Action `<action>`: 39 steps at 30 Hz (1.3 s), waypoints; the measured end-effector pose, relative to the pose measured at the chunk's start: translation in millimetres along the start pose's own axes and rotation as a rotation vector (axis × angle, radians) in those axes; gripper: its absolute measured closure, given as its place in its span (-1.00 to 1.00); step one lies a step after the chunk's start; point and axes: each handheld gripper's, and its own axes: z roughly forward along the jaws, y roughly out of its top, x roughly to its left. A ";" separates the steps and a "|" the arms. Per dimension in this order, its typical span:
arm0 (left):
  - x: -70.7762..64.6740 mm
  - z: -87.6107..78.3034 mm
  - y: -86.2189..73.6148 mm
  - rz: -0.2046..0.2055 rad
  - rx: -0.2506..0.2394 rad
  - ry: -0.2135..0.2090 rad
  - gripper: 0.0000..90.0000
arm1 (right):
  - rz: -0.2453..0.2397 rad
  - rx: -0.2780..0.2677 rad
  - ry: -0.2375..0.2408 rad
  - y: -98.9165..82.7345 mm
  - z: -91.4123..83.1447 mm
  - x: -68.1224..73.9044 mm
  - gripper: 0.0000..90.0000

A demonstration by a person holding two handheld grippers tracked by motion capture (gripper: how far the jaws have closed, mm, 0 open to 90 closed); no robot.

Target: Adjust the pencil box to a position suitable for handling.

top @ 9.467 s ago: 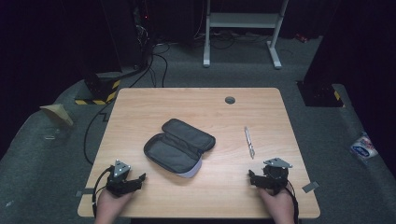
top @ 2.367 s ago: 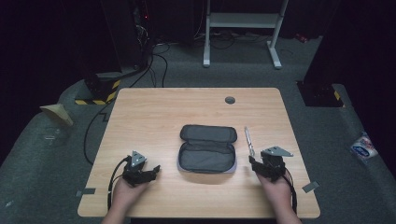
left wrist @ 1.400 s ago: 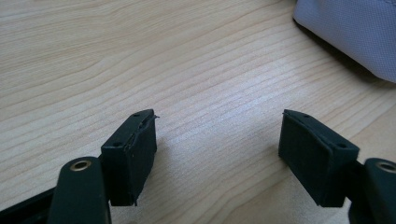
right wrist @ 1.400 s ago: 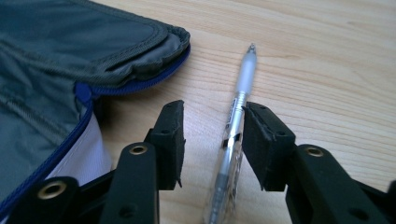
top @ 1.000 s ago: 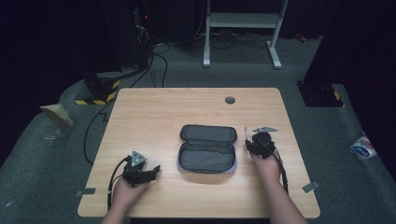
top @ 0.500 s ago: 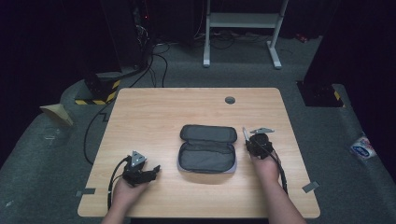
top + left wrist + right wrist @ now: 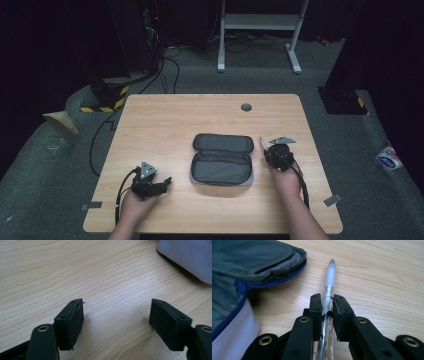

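An open grey pencil case (image 7: 221, 159) with a blue-edged lid (image 7: 254, 262) lies at the middle of the wooden table (image 7: 165, 120). Right of it lies a clear pen (image 7: 328, 285), its tip pointing away from me. My right gripper (image 7: 272, 150) has just closed and is shut on the pen (image 7: 261, 144), the pads clamped on its barrel low over the table. My left gripper (image 7: 162, 184) rests at the front left, open, with bare wood between its fingertips (image 7: 71, 316). A corner of the case (image 7: 186, 257) lies beyond it.
A dark round grommet (image 7: 246, 107) sits in the table near its far edge. Behind the table are cables, a black-and-yellow striped block (image 7: 102, 100) and a white stand's legs (image 7: 260, 22) on the grey floor.
My right gripper has closed its jaws onto the pen beside the case. The left hand and the case have not moved.
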 end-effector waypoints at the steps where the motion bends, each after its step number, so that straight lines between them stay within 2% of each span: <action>1: 0.0 0.0 0.0 0.000 0.000 0.000 -0.38 | -0.006 -0.002 0.000 -0.4 -2.0 1.5 0.73; 2: 0.0 0.0 0.0 0.000 0.000 0.000 -0.38 | -0.023 -0.009 0.000 -0.9 -3.7 2.0 0.73; 11: -0.1 0.0 0.0 0.000 0.000 0.000 -0.38 | -0.031 -0.043 0.024 -8.2 -19.1 6.9 0.73; 20: -0.1 0.1 -0.1 -0.001 -0.002 -0.001 -0.38 | -0.063 -0.097 0.056 -7.0 -37.1 14.4 0.73; 30: -0.1 0.1 -0.1 0.000 -0.002 -0.001 -0.38 | -0.119 -0.142 0.095 3.3 -50.5 31.8 0.73; 39: -0.1 -0.1 0.0 0.001 0.001 -0.001 -0.38 | -0.166 -0.167 0.129 13.6 -55.5 49.5 0.75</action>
